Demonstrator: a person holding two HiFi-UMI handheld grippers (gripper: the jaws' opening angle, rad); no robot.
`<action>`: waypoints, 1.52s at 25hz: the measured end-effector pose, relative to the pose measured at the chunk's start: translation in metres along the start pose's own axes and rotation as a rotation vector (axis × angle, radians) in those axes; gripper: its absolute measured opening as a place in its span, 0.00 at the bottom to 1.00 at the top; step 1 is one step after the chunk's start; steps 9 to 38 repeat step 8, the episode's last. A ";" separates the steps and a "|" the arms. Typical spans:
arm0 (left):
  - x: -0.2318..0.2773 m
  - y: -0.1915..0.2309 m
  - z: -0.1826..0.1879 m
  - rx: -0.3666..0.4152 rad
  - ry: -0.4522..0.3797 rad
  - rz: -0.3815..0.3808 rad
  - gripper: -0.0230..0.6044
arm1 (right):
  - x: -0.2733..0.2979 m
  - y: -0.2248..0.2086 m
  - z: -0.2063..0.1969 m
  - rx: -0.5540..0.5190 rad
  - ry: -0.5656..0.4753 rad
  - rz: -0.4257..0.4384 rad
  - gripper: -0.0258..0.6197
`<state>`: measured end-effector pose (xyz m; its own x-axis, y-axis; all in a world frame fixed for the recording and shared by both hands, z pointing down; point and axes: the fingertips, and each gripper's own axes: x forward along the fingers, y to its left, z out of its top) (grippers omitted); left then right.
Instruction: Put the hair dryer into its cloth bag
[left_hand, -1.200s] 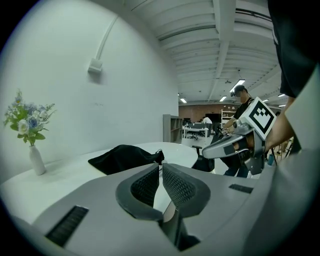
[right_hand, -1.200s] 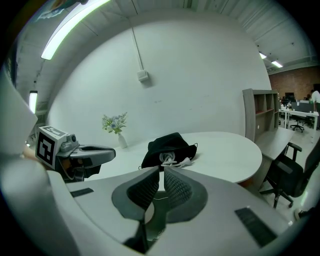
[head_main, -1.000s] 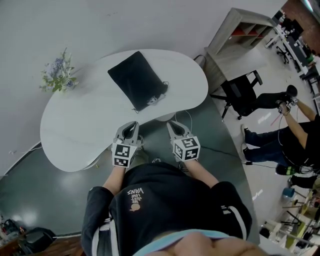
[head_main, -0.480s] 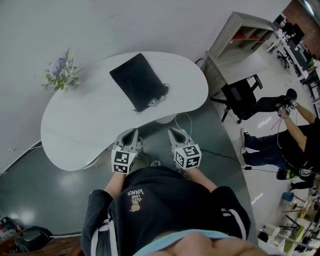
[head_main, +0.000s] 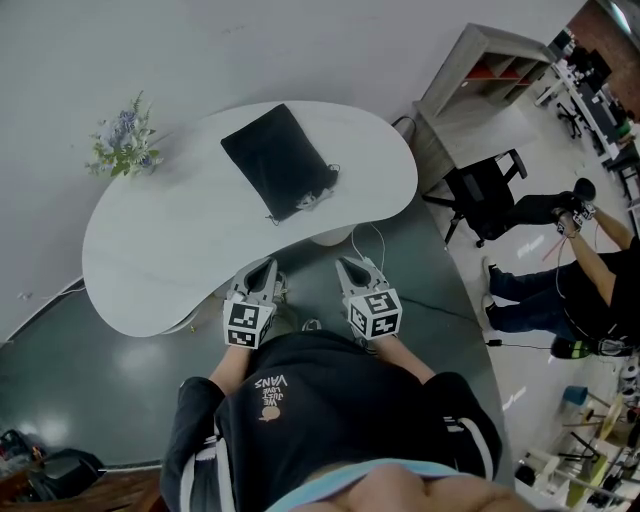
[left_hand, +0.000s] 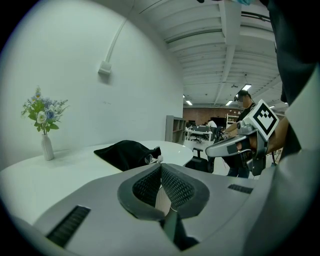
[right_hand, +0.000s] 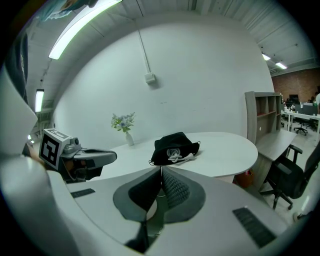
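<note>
1. Your head camera looked steeply down from above your chest, taking in the whole table (head_main: 170, 250).
2. The camera on your left gripper (head_main: 266, 268) sat low off the table's near edge, facing across it.
3. The camera on your right gripper (head_main: 348, 266) faced the same way, alongside.
4. All three shared the black bag (head_main: 277, 160) and the flowers (head_main: 125, 145); each gripper camera caught the other gripper.

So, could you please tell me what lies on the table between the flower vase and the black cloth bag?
Nothing: the tabletop between vase and bag is bare, in the head view.
</note>
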<state>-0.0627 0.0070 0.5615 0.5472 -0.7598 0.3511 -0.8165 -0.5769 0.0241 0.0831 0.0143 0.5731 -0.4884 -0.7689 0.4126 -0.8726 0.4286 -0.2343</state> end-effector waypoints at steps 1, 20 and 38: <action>0.000 0.000 0.000 0.000 0.001 0.000 0.07 | 0.000 0.000 0.000 0.001 0.000 0.000 0.11; 0.001 -0.006 0.002 -0.002 0.004 -0.005 0.07 | -0.005 -0.004 0.004 0.006 -0.010 -0.006 0.11; 0.001 -0.006 0.002 -0.002 0.004 -0.005 0.07 | -0.005 -0.004 0.004 0.006 -0.010 -0.006 0.11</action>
